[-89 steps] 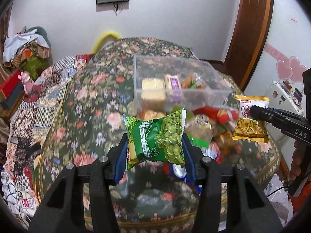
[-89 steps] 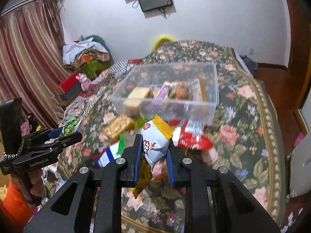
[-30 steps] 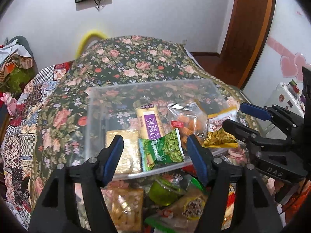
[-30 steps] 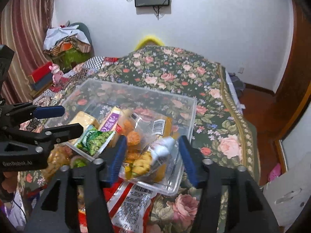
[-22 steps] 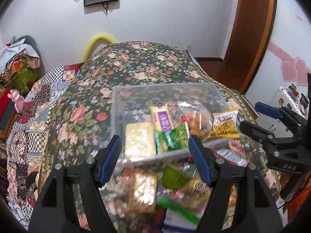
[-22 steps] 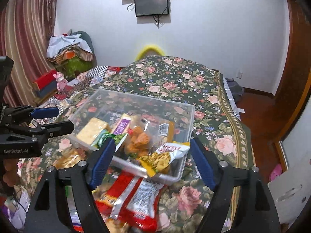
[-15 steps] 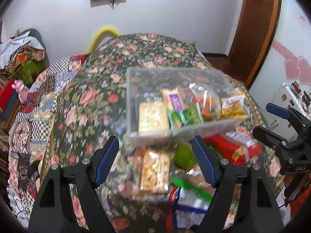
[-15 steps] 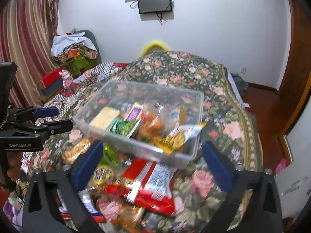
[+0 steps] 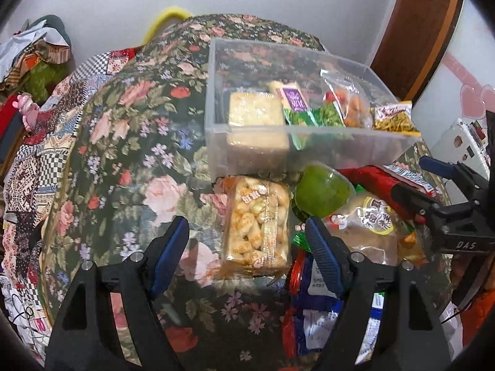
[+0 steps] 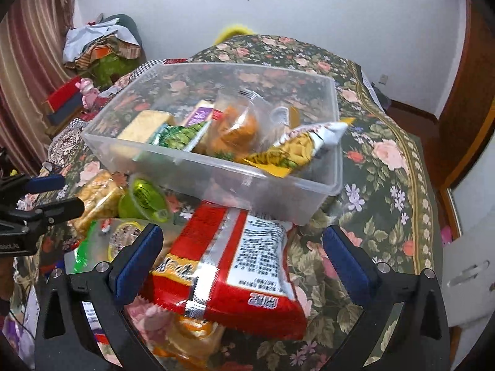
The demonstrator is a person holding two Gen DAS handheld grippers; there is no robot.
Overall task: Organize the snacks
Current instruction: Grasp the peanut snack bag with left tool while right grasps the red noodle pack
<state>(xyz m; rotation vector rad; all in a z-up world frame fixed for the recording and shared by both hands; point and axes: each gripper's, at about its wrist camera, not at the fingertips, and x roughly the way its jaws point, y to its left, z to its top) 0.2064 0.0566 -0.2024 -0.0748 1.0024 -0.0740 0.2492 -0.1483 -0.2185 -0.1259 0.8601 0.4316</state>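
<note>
While the clear plastic bin (image 10: 312, 199) sits on the floral cloth (image 9: 130, 142) of what looks like a bed, it holds a pale cracker block (image 9: 255, 113), a purple-labelled bar (image 9: 292, 99), a green pea packet (image 10: 178, 136), an orange snack bag (image 10: 239, 126) and a yellow chip bag (image 10: 297, 147) leaning over its rim. Just in front lies a loose heap: a puffed-rice pack (image 9: 258, 225), a green jelly cup (image 9: 321, 190), a red noodle packet (image 10: 235, 266) with small print too blurred to read. The left gripper (image 9: 247, 253) hovers with jaws apart astride the puffed-rice pack, having just widened. The right gripper (image 10: 243, 261) has opened wide above the red packet, empty; its body reads "DAS", the other's "GenRobot.AI" partly.
</note>
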